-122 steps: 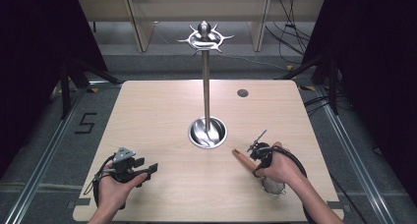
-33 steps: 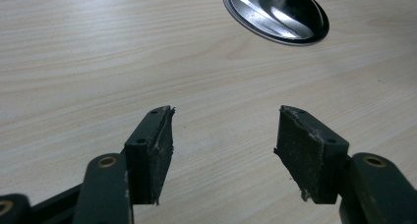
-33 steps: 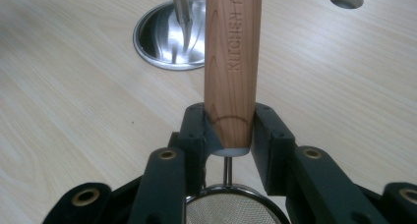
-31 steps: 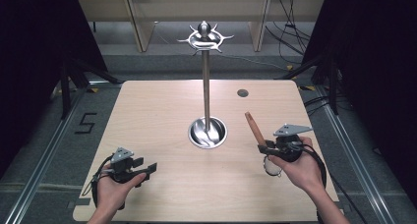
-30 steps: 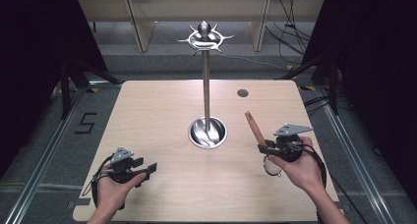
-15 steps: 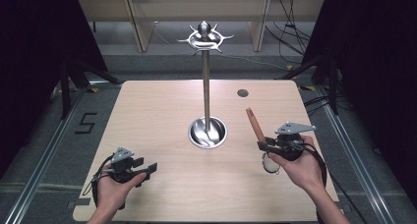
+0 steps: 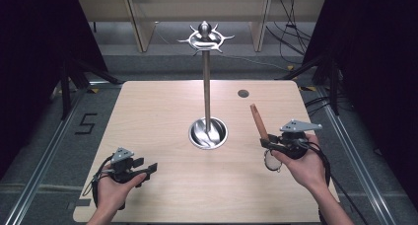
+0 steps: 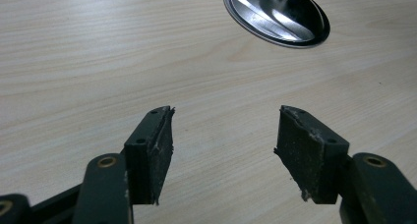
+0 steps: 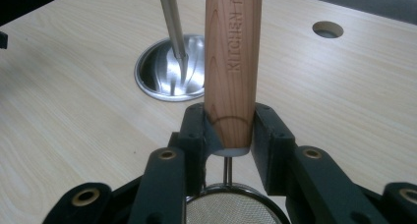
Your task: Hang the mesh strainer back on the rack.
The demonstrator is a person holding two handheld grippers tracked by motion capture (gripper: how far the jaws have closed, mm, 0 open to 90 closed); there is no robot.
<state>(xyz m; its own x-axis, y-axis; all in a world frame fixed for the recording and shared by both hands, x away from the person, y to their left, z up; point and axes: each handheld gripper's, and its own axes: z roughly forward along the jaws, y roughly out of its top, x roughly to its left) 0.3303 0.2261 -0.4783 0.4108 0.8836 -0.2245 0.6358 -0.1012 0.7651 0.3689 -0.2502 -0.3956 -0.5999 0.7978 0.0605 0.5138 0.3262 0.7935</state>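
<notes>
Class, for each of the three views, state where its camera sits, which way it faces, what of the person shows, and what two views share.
High view: above the person's side, facing forward and down on the table; both forearms, left gripper, right gripper.
Left gripper view: rides the left gripper, facing bare tabletop; open jaws.
Right gripper view: rides the right gripper; jaws clamp the strainer's wooden handle.
Shared: all show the stand's steel base.

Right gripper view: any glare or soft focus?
Right gripper view: wooden handle sharp, its engraved lettering readable; stand base shows bright streaky reflections; mesh strainer at the bottom edge slightly soft. High view: evenly lit table, dark surroundings. Left gripper view: fingers sharp, no glare.
</notes>
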